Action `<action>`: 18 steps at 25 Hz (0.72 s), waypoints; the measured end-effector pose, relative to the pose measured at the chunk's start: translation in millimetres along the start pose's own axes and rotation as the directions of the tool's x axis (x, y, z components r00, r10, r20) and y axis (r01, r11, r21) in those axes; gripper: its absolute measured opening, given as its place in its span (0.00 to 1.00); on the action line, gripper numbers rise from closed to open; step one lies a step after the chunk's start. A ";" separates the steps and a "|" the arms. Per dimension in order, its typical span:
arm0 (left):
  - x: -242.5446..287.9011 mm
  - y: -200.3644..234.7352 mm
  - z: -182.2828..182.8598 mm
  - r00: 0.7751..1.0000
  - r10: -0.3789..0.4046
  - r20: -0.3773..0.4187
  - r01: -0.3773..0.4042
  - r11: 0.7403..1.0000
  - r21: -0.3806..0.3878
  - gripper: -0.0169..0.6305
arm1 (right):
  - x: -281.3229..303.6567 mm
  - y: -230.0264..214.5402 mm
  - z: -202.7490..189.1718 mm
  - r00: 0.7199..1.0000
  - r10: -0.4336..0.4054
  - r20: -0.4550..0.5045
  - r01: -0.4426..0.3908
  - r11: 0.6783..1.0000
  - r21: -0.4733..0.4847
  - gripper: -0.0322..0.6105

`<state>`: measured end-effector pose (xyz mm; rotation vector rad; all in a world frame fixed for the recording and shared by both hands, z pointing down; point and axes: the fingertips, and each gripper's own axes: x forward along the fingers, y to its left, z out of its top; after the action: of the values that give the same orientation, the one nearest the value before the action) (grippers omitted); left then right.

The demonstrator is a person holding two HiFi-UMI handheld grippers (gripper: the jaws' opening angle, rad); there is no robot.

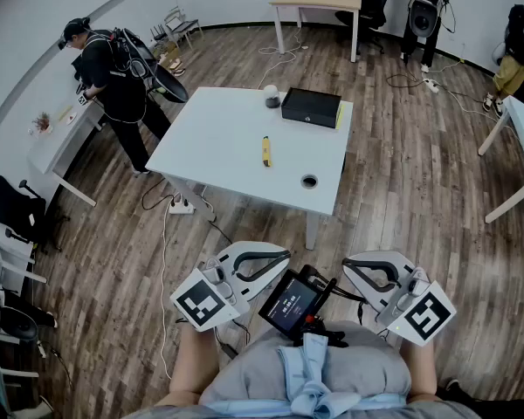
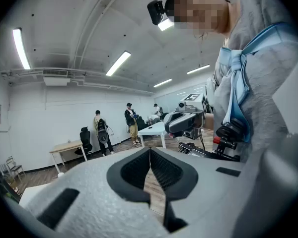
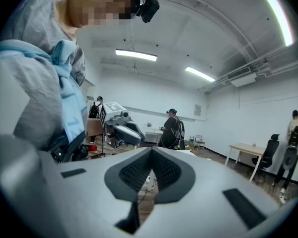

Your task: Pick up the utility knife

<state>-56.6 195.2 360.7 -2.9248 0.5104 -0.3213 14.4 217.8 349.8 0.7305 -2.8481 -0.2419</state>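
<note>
The yellow utility knife [image 1: 266, 150] lies alone near the middle of the white table [image 1: 210, 147], far ahead of both grippers. I hold both grippers low by my waist, well short of the table, with their tips turned toward each other. The left gripper [image 1: 286, 255] is shut with nothing in it; its dark pads [image 2: 139, 170] meet at the tip. The right gripper [image 1: 347, 265] is likewise shut and empty, pads [image 3: 165, 170] touching. Each gripper view shows the other gripper: the right gripper [image 2: 188, 120] and the left gripper [image 3: 120, 128]. The knife is in neither gripper view.
On the table also stand a black box [image 1: 311, 107], a small jar [image 1: 272, 97] and a black round cap [image 1: 309, 182]. A person in black [image 1: 113, 81] stands at a desk on the left. Cables and a power strip [image 1: 182, 206] lie on the floor by the table.
</note>
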 end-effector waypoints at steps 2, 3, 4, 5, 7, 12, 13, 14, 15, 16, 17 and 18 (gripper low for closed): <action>4.1 -0.7 -0.1 1.000 -0.005 0.004 0.005 1.000 0.005 0.05 | -2.3 -1.8 1.3 1.000 -0.001 0.020 0.002 1.000 -0.006 0.09; 6.0 -1.2 0.1 1.000 -0.008 0.006 0.008 1.000 0.007 0.05 | -3.4 -2.6 2.1 1.000 -0.003 0.030 0.004 1.000 -0.007 0.09; 7.6 -1.9 0.3 1.000 -0.011 0.007 0.011 1.000 0.008 0.05 | -4.6 -3.2 2.4 0.999 -0.006 0.036 0.006 1.000 -0.006 0.09; 8.9 -2.7 0.5 1.000 -0.014 0.007 0.014 1.000 0.009 0.05 | -5.8 -3.6 2.2 0.999 -0.009 0.038 0.009 1.000 -0.003 0.09; 10.6 -4.9 0.2 1.000 -0.021 0.003 0.021 1.000 0.016 0.05 | -8.0 -3.3 1.2 0.999 -0.014 0.038 0.014 1.000 0.000 0.09; 10.7 -10.4 -0.9 1.000 -0.024 0.011 0.024 1.000 0.012 0.05 | -12.1 1.6 0.2 0.999 -0.010 0.044 0.009 1.000 0.023 0.09; 10.6 -10.7 -1.2 1.000 -0.024 0.011 0.024 1.000 0.013 0.05 | -12.7 1.3 1.2 0.998 -0.012 0.056 0.010 0.999 0.036 0.09; 10.4 -10.3 -1.2 1.000 -0.024 0.011 0.024 1.000 0.016 0.05 | -12.9 0.4 2.0 0.998 -0.015 0.066 0.012 0.999 0.043 0.09; 10.1 -9.4 -0.7 1.000 -0.025 0.011 0.025 1.000 0.020 0.05 | -12.6 -0.8 2.8 0.997 -0.019 0.074 0.015 0.999 0.047 0.09; 9.8 -8.4 0.3 1.000 -0.026 0.012 0.026 0.999 0.022 0.05 | -12.2 -2.0 3.0 0.997 -0.021 0.075 0.018 0.999 0.050 0.09; 9.5 -7.7 1.6 1.000 -0.026 0.014 0.026 0.999 0.022 0.05 | -11.9 -2.8 3.2 0.997 -0.022 0.072 0.018 0.998 0.055 0.10; 9.3 -7.3 2.7 1.000 -0.025 0.016 0.024 0.999 0.020 0.05 | -11.8 -3.1 3.9 0.997 -0.020 0.071 0.016 0.998 0.060 0.10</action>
<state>-45.1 199.1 361.2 -2.9138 0.4667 -0.3034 25.1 221.3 343.8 0.7741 -2.9295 -0.1904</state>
